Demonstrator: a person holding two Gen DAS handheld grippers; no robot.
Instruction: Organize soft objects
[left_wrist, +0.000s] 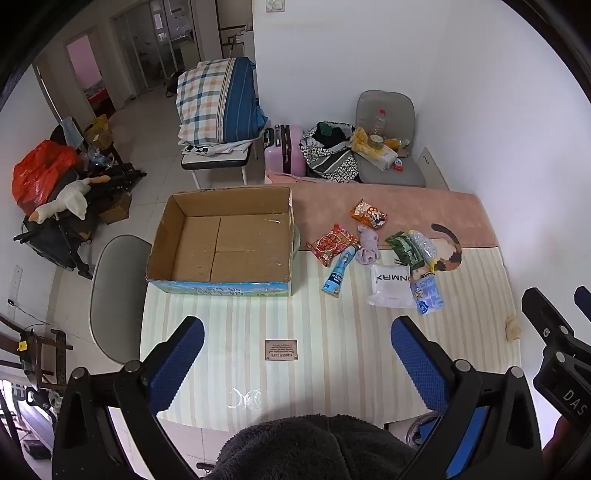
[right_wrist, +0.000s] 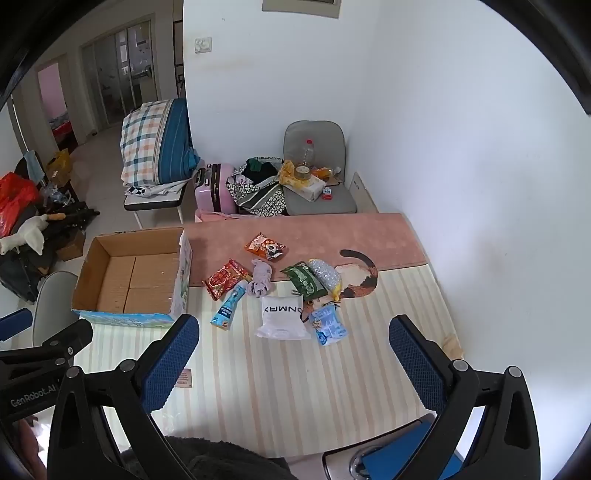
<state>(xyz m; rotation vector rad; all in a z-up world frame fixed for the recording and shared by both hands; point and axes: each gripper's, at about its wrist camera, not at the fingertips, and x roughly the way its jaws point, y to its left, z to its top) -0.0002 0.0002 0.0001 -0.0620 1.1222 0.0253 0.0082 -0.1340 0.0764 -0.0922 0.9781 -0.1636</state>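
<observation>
Cardboard box (left_wrist: 225, 243) sits open and empty on the worktop (left_wrist: 295, 350), at the left; the soft items lie in a loose cluster to its right, well apart from both grippers. I read: red packet (left_wrist: 332, 243), orange packet (left_wrist: 368, 213), lilac cloth (left_wrist: 367, 245), blue tube (left_wrist: 338, 273), green packet (left_wrist: 404, 249), white pouch (left_wrist: 391, 286), light-blue packet (left_wrist: 427, 295), plus a clear bubbly bag (left_wrist: 423, 242) touching the green one. Left gripper (left_wrist: 295, 365) hovers over bare worktop with fingers spread wide, nothing held. Right gripper (right_wrist: 293, 358) likewise wide and empty, the white pouch just ahead of it. No pick started yet, by my judgement. Risks from here: items touch or overlap (tube against the red packet and cloth, light-blue packet on the pouch edge), so a wide close could pinch two at once or drag a neighbour. Slick film packets may slide out of the pads if taken flat; a pinch on an edge or crease looks safer. The cloth could trail and snag the tube. The box's near wall stands between the cluster and its floor; a low carry could clip it and shove the box toward the worktop's left edge. The two grippers are close side by side, so crossing paths could knock them together.
</observation>
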